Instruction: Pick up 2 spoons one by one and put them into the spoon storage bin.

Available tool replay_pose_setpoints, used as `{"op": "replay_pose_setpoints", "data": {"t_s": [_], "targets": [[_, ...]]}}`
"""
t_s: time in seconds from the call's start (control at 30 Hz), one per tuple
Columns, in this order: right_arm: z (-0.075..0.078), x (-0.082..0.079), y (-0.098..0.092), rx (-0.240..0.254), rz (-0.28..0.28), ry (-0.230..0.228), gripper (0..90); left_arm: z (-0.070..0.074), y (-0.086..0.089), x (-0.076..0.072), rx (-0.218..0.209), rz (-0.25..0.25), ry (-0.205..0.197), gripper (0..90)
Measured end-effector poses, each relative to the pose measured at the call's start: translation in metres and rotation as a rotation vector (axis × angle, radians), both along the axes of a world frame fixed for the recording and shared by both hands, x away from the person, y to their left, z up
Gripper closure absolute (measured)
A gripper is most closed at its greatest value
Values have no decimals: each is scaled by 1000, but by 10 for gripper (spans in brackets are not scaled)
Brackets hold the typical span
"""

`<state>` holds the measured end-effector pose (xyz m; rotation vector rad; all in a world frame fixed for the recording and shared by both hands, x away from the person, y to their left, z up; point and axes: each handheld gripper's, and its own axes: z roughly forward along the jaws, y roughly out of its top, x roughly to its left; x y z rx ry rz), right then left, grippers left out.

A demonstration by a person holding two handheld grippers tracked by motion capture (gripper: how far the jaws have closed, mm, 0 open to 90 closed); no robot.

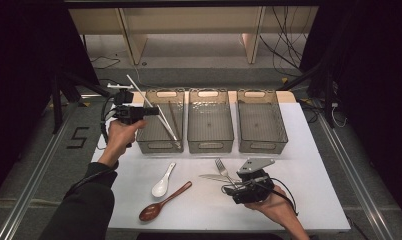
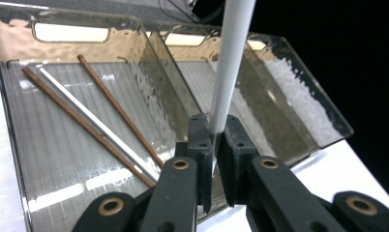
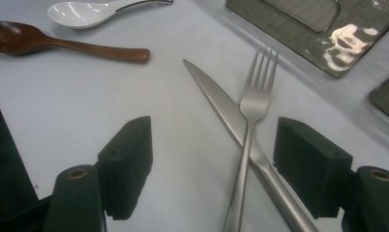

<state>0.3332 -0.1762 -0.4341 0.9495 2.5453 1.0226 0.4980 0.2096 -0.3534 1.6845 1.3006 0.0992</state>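
**White chopstick held over the left bin**

White covering spreads across the desk (image 1: 309,150) at the centre of the high view, with dark floor, cables and pale shelving behind it. I have the left claw (image 1: 151,111) at the upper left of that frame, clamped tight on a white chopstick (image 1: 139,90); the stick slants up and to the left from the pinch, and in the left gripper view it rises straight out from between the two pads. That claw sits at the near-left corner of the left bin (image 1: 161,143), first in a row of three clear bins. Lying on that bin's floor I see two brown chopsticks (image 2: 115,108) with a second white chopstick (image 2: 93,121) between them. The middle bin (image 1: 210,143) and the right bin (image 1: 261,145) sit alongside.

My right claw (image 1: 228,189) rests low at the lower right of the frame, spread wide and gripping nothing. In the right gripper view a fork (image 3: 253,104) lies crossed over a knife (image 3: 216,99) between the parted pads. Lower centre, a white spoon (image 1: 161,186) lies just beside a brown spoon (image 1: 156,206).
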Motion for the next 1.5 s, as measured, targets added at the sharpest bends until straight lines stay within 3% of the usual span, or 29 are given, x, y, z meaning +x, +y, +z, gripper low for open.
{"op": "replay_pose_setpoints", "data": {"t_s": [0.1, 0.9, 1.5], "targets": [[0, 0, -1, 4, -2, 1, 310, -6, -3, 4, 35, -3, 18, 839], [1, -2, -4, -1, -4, -4, 310, -35, -13, 20, 77, -12, 144, 834], [2, -2, -5, 1, -5, -2, 310, -45, -18, 25, 125, -2, 184, 829]]}}
